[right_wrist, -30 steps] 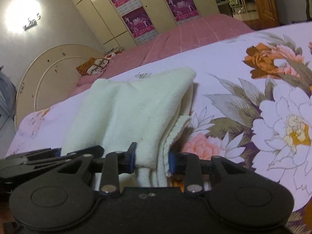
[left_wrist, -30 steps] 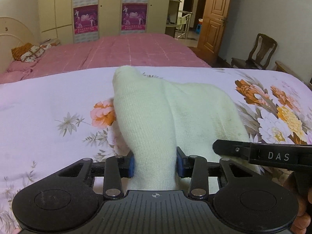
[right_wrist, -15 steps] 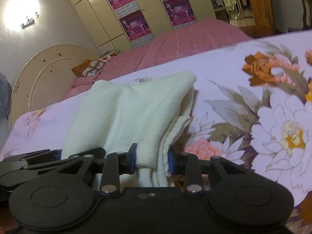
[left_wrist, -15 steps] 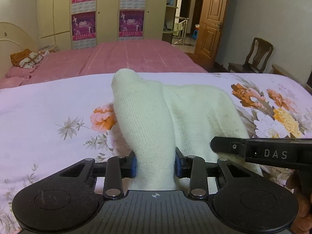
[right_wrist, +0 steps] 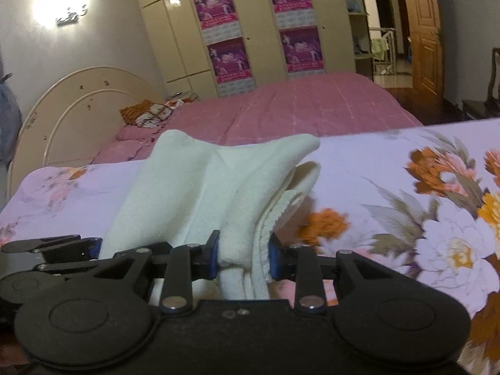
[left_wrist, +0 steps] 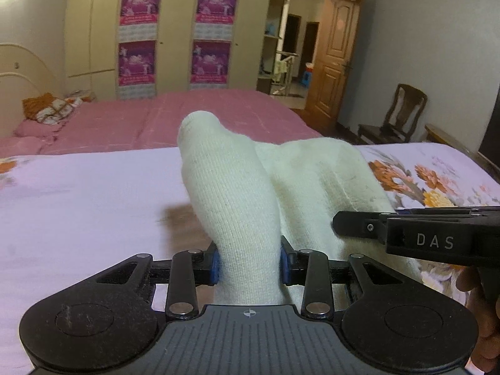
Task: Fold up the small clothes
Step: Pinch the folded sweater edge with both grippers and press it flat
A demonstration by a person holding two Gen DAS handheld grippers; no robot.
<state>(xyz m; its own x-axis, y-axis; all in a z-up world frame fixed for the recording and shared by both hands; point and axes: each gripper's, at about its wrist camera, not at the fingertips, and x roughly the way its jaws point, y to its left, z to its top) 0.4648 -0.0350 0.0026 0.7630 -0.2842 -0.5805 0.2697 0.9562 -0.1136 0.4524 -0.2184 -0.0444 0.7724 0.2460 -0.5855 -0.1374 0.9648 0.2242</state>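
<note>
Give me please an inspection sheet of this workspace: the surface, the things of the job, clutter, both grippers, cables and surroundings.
Surface: floral bedsheet, pale purple, orange flowers.
Job's things: cream knit garment, bunched, lifted at its near edge; its far part hangs toward the sheet.
Clutter: nothing seen on the sheet.
Grippers: left gripper shut on the garment's left part; right gripper shut on layered edges at its right.
Cables: nothing seen.
Surroundings: pink bed with patterned pillow, wardrobe with purple posters, wooden door, chair, wall lamp on.
</note>
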